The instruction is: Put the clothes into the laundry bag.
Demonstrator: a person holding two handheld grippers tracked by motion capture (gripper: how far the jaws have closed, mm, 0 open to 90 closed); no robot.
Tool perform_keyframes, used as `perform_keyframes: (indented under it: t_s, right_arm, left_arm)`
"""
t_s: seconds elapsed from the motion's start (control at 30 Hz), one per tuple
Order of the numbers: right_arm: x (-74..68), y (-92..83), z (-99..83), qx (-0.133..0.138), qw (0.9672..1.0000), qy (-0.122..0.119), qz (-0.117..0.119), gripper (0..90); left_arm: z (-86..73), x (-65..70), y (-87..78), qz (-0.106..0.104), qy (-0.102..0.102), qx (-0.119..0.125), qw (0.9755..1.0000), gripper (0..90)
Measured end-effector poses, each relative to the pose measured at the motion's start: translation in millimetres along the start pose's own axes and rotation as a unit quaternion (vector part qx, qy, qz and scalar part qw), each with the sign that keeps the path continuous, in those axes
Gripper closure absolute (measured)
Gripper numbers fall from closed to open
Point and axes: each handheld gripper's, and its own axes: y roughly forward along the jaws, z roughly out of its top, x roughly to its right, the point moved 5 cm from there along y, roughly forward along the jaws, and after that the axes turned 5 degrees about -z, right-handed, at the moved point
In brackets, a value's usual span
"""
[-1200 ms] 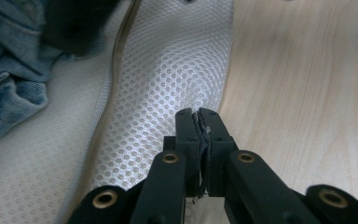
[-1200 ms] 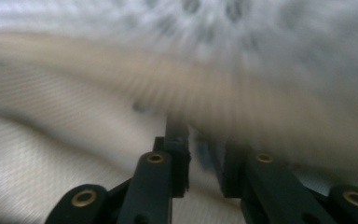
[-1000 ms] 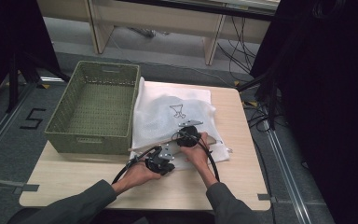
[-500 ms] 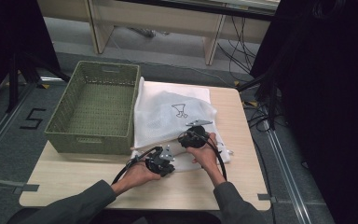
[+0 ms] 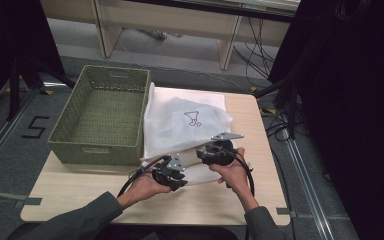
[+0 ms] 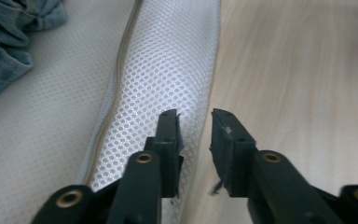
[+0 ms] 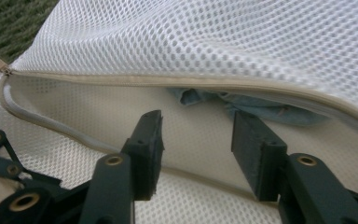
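At the lower middle of the frame, both the left gripper (image 5: 171,171) and right gripper (image 5: 215,152) had just been opening their jaws, releasing the mesh laundry bag (image 5: 185,120) so its unzipped mouth lay flat on the desk (image 5: 80,190).

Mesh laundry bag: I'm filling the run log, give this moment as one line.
mesh laundry bag: unzipped, denim inside | left hand-held gripper: just opened, nothing gripped | right hand-held gripper: just opened, at mouth

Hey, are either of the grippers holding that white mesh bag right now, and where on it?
Nothing is held. Both grippers have just been opening: the left gripper stands open over the mesh bag's edge, and the right gripper is open before its unzipped mouth.
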Motion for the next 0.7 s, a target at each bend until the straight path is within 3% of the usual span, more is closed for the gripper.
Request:
perform_keyframes:
  t_s: [0.03, 0.07, 0.1, 0.13, 0.17, 0.33, 0.4, 0.43, 0.5, 0.57, 0.63, 0.7]
  right_arm:
    - [3.0, -2.5, 0.1, 0.011, 0.9999, -0.007, -0.003, 51.0]
    - [-0.2, -7.7, -0.6, 0.003, 0.9997, 0.025, 0.003, 49.8]
    - [3.8, -11.2, -0.3, 0.009, 0.9999, 0.013, 0.002, 48.8]
    - [5.8, -15.2, -0.7, 0.008, 0.9999, 0.010, 0.000, 47.6]
    - [8.2, -17.1, -1.5, 0.015, 0.9999, 0.005, 0.002, 46.6]
    - [12.1, -38.4, -1.9, 0.023, 0.9993, 0.028, -0.004, 43.0]
    - [19.0, -43.4, 0.5, 0.041, 0.9989, 0.008, -0.022, 41.1]
    - [18.4, -45.9, 1.0, 0.037, 0.9988, 0.025, -0.019, 40.0]
    - [24.7, -45.4, 3.8, 0.051, 0.9982, 0.014, -0.029, 38.2]
    - [24.0, -43.3, 3.6, 0.050, 0.9979, 0.026, -0.034, 37.0]
    - [28.4, -39.4, 3.9, 0.044, 0.9979, 0.000, -0.049, 36.2]
    - [29.7, -32.7, 5.1, 0.038, 0.9972, -0.014, -0.063, 36.1]
  left_arm:
    - [-0.3, 0.8, -4.2, -0.002, -0.002, -0.005, 1.0000, 66.7]
    - [0.6, 0.9, -8.1, 0.000, 0.001, -0.002, 1.0000, 64.6]
    - [2.3, 4.7, -8.6, -0.001, -0.030, 0.023, 0.9993, 62.4]
    - [1.0, 3.2, -14.5, -0.004, -0.018, 0.007, 0.9998, 59.4]
    - [2.4, 5.7, -15.9, -0.004, -0.036, 0.027, 0.9990, 56.3]
    - [-3.6, 7.5, -38.3, 0.000, -0.038, 0.025, 0.9990, 47.8]
    - [-5.3, 8.5, -42.5, 0.001, -0.045, 0.027, 0.9986, 46.3]
    - [-8.6, 9.1, -50.4, 0.004, -0.049, 0.031, 0.9983, 45.7]
    - [-12.8, 8.4, -58.5, 0.009, -0.048, 0.027, 0.9984, 43.8]
    - [-17.2, 8.2, -63.9, 0.014, -0.058, 0.032, 0.9977, 41.3]
    - [-22.4, 6.1, -70.3, 0.018, -0.052, 0.022, 0.9982, 39.7]
    - [-26.3, 5.2, -74.8, 0.022, -0.062, 0.024, 0.9975, 38.4]
